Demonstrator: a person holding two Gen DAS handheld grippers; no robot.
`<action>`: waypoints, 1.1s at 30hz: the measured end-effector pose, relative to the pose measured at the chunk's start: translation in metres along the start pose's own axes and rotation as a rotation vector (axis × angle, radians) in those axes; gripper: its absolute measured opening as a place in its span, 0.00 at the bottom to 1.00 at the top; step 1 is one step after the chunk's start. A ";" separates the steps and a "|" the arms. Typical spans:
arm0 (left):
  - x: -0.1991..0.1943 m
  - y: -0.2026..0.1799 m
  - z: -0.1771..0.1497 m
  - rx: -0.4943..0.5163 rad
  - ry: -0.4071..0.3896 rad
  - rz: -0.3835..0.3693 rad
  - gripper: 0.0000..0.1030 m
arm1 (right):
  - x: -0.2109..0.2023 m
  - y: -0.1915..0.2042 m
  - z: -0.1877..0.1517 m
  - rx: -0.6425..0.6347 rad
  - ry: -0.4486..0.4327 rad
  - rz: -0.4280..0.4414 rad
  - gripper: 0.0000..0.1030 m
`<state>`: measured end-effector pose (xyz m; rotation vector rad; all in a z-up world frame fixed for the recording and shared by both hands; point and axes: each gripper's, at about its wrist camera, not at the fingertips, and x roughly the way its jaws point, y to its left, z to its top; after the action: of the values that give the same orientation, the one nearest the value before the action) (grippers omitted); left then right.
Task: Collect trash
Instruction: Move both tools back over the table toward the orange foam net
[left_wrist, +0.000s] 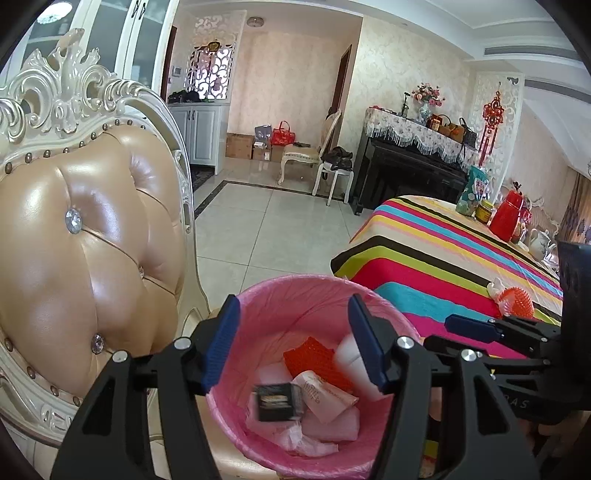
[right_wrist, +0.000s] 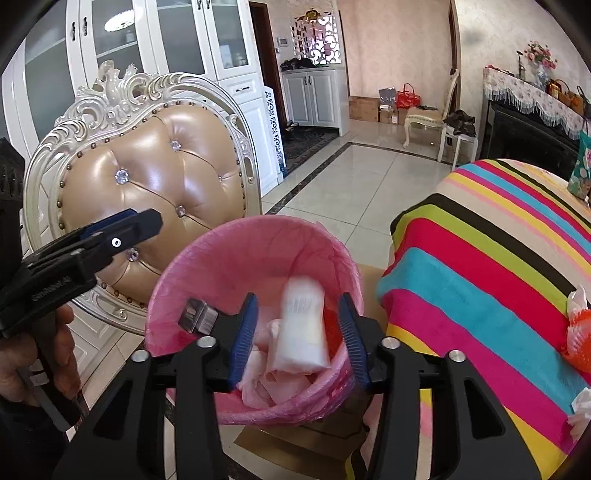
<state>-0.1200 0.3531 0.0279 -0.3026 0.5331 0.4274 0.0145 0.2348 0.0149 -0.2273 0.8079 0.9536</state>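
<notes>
A bin with a pink liner (left_wrist: 295, 295) (right_wrist: 229, 251) stands below both grippers. My left gripper (left_wrist: 293, 343) is open above it; a small dark box (left_wrist: 275, 401), blurred, is in mid-air inside the bin; it also shows in the right wrist view (right_wrist: 197, 315). My right gripper (right_wrist: 297, 334) is open over the bin; a white paper cup (right_wrist: 303, 328), blurred, is between and below its fingers, falling. In the bin lie a red net (left_wrist: 314, 360), pink wrappers (left_wrist: 325, 398) and tissue. An orange net with tissue (left_wrist: 511, 299) (right_wrist: 578, 332) lies on the striped table.
A tufted beige chair (left_wrist: 85, 236) (right_wrist: 147, 177) stands left of the bin. The table with a striped cloth (left_wrist: 443, 251) (right_wrist: 498, 266) is on the right, with a red jug (left_wrist: 508, 216) and jars at its far end. A crumpled tissue (right_wrist: 581, 402) lies at the table's near edge.
</notes>
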 end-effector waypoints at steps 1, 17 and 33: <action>0.000 -0.001 0.000 0.000 0.000 0.000 0.58 | 0.000 -0.002 0.000 0.006 0.000 -0.004 0.51; 0.019 -0.058 0.003 0.063 0.010 -0.086 0.59 | -0.050 -0.074 -0.035 0.128 -0.050 -0.146 0.60; 0.019 -0.165 -0.005 0.184 0.035 -0.218 0.60 | -0.134 -0.144 -0.092 0.246 -0.114 -0.293 0.67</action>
<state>-0.0301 0.2134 0.0408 -0.1885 0.5630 0.1608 0.0394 0.0194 0.0211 -0.0738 0.7544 0.5801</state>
